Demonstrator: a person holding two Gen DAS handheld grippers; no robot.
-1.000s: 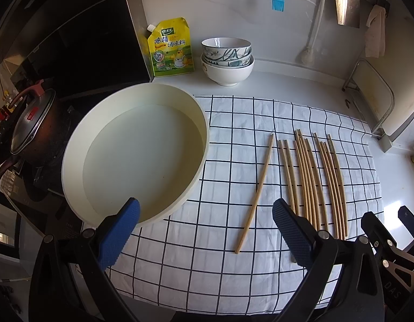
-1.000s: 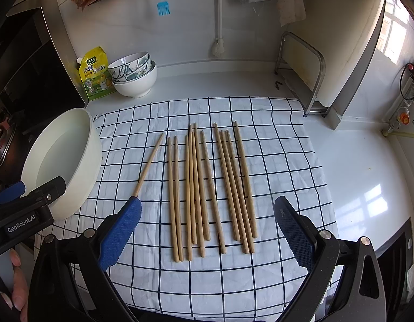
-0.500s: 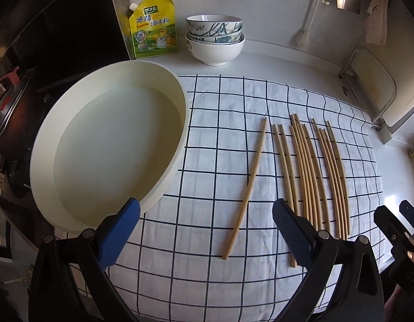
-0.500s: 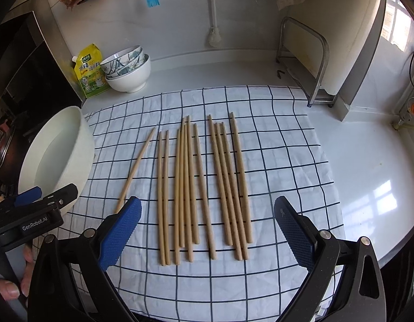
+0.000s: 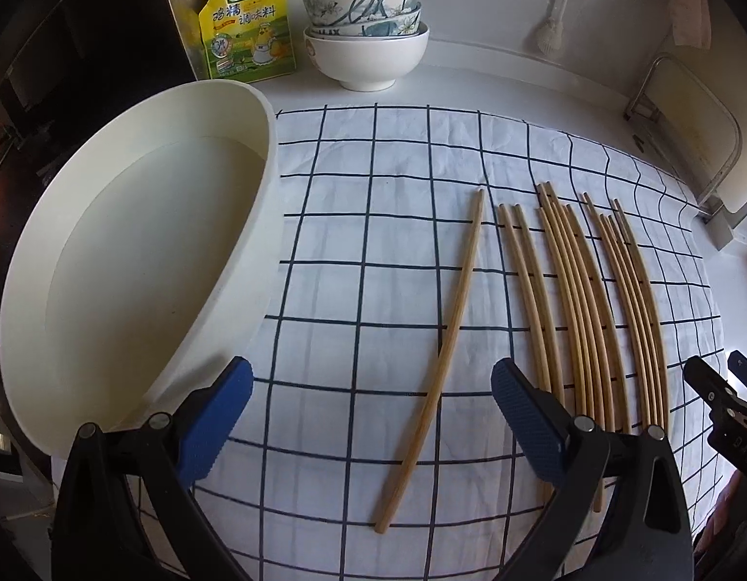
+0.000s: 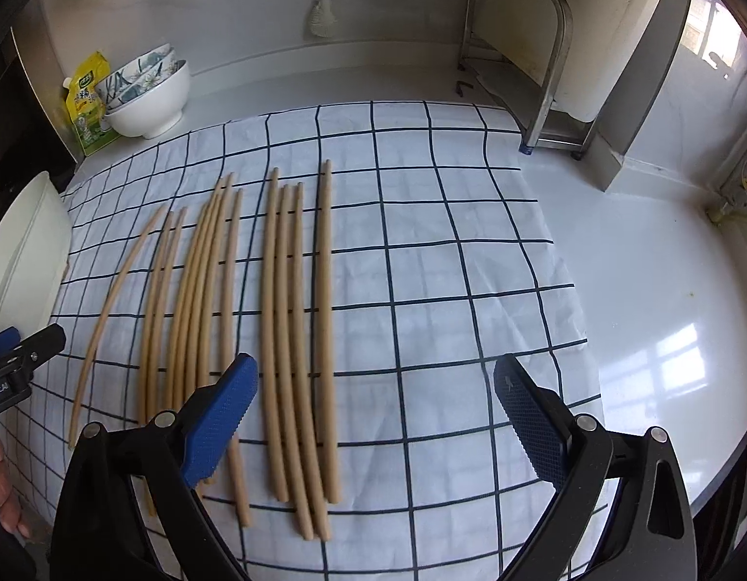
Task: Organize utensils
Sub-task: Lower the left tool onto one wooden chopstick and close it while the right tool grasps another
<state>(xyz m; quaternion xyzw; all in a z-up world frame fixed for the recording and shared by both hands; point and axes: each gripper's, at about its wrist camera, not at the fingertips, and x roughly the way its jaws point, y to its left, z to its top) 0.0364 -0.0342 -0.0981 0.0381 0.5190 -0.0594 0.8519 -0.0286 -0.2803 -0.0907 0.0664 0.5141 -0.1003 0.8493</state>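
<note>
Two grippers hover over a white counter (image 6: 640,261) that carries a white cloth with a dark grid (image 5: 373,222) spread across most of its middle. At the cloth's left edge sits a wide, shallow cream basin (image 5: 131,261), its rim overlapping the cloth. A stack of bowls (image 5: 366,43), patterned ones nested in a plain white one, stands near the counter's back edge beside a yellow seasoning pouch (image 5: 245,24), just beyond the cloth's far left corner. A metal rack (image 6: 519,63) stands at the counter's back right.

On the cloth lie the wooden chopsticks (image 6: 296,319), roughly parallel and running from the near edge toward the back: one single chopstick (image 5: 441,353) lies apart on the left, nearest the basin, and the rest form loose groups to its right. The left gripper (image 5: 371,426) is spread wide and holds nothing, its blue pads either side of the single chopstick's near end. The right gripper (image 6: 373,416) is likewise wide open and empty, above the near ends of the rightmost group.
</note>
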